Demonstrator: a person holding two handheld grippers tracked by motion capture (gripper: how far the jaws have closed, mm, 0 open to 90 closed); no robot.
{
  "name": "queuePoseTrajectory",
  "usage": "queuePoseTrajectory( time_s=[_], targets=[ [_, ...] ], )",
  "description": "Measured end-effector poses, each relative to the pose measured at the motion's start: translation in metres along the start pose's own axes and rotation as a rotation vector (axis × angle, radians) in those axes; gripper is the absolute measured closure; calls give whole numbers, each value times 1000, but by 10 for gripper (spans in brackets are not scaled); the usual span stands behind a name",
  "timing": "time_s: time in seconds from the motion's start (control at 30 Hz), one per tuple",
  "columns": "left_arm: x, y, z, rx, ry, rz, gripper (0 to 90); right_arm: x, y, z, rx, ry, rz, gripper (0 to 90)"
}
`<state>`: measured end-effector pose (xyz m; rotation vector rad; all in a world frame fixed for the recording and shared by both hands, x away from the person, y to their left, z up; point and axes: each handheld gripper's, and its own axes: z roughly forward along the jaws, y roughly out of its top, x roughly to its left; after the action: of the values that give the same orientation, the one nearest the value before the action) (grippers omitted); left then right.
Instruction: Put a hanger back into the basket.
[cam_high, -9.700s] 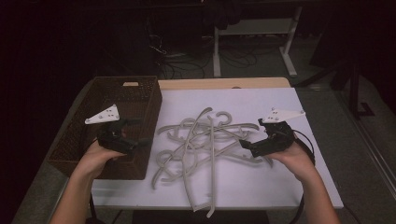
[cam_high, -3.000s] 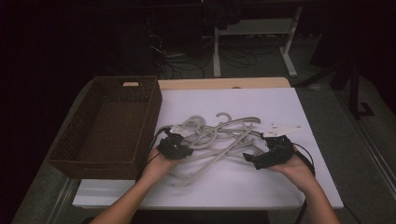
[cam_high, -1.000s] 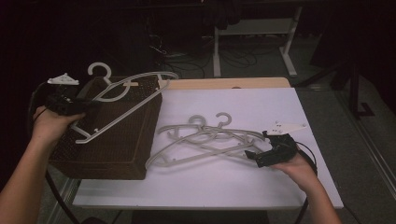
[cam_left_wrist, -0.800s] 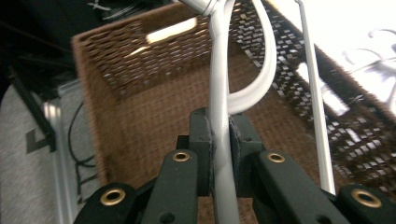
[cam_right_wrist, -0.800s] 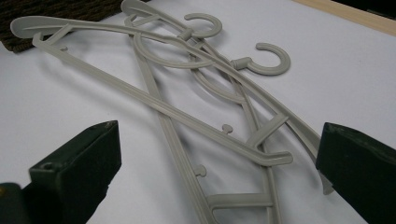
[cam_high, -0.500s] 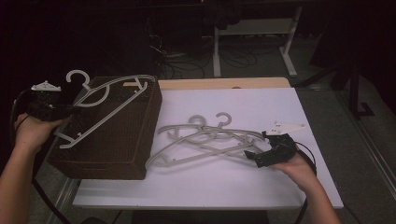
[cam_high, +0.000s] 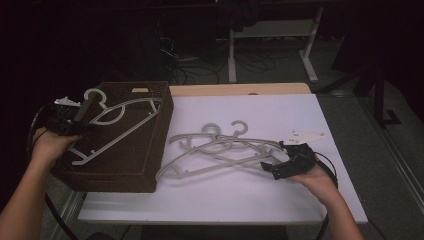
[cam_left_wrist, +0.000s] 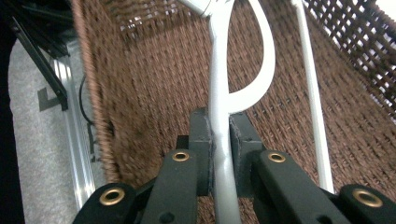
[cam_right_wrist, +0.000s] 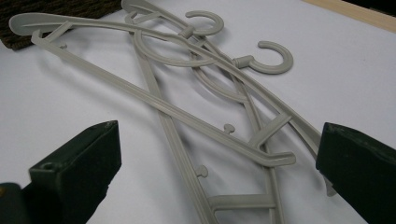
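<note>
High view: we log left tongs (cam_high: 70, 122) clenched on one grey hanger (cam_high: 117, 117) over the wicker basket (cam_high: 145, 170); right tongs (cam_high: 280, 167) released beside two hangers (cam_high: 220, 150) on the counter (cam_high: 300, 110).

The left tongs (cam_high: 67, 122) sit at the left rim of the basket (cam_high: 145, 165), with one hanger (cam_high: 117, 112) stretching from them to the right across the basket's opening. The basket stands on the left end of the desk (cam_high: 320, 115). Just left of the right tongs (cam_high: 280, 167), two crossed hangers (cam_high: 225, 150) lie on the desk, between them and the basket.
</note>
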<state>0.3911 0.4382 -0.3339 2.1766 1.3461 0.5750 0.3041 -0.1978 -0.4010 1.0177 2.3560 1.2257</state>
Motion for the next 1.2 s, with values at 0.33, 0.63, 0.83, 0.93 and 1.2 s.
queuePoseTrajectory(
  time_s=[0.33,0.63,0.83,0.93,1.2],
  targets=[
    [-1,4,-2,-70,-79,-43,577,-3,1,-2,-10,-5,15,0],
    [-40,25,-10,-171,-235,-18,430,-2,-1,-5,-13,-7,19,0],
    [-76,41,-14,-224,-338,17,374,-1,-2,-7,-17,-4,16,0],
    [-95,48,-15,-243,-376,39,355,-2,-1,-7,-20,-2,18,0],
    [-150,65,-8,-261,-475,117,353,-3,-1,-7,-23,1,25,0]
  ],
)
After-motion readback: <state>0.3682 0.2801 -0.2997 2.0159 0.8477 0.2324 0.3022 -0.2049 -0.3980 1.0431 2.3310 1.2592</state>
